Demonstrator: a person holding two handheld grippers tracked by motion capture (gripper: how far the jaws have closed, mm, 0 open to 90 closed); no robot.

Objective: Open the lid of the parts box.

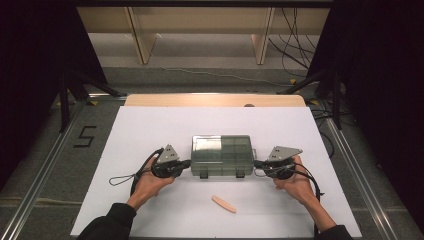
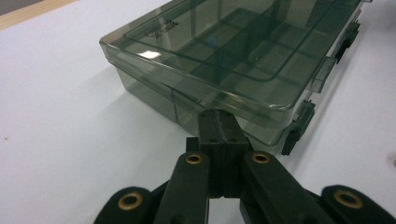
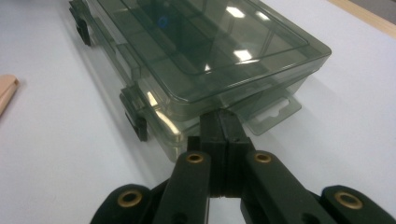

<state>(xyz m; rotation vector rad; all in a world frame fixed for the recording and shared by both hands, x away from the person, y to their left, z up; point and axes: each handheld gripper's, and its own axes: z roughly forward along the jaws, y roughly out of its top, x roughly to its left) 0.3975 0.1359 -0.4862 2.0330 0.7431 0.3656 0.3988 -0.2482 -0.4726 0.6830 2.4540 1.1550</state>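
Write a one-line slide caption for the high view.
Two shut grippers, left gripper and right gripper, press both ends of a closed smoky compartment box.

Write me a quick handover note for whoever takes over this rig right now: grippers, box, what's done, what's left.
Left gripper: jaws shut, tips against the left end of the box.
Right gripper: jaws shut, tips against the right end.
Box: smoky clear plastic with compartments, flat on the white sheet, lid down. Whether the two front latches are fastened is hard to tell.
A pale stick lies loose in front of the box.
Done: both grippers placed at the ends.
Left: probably shifting or opening the box.
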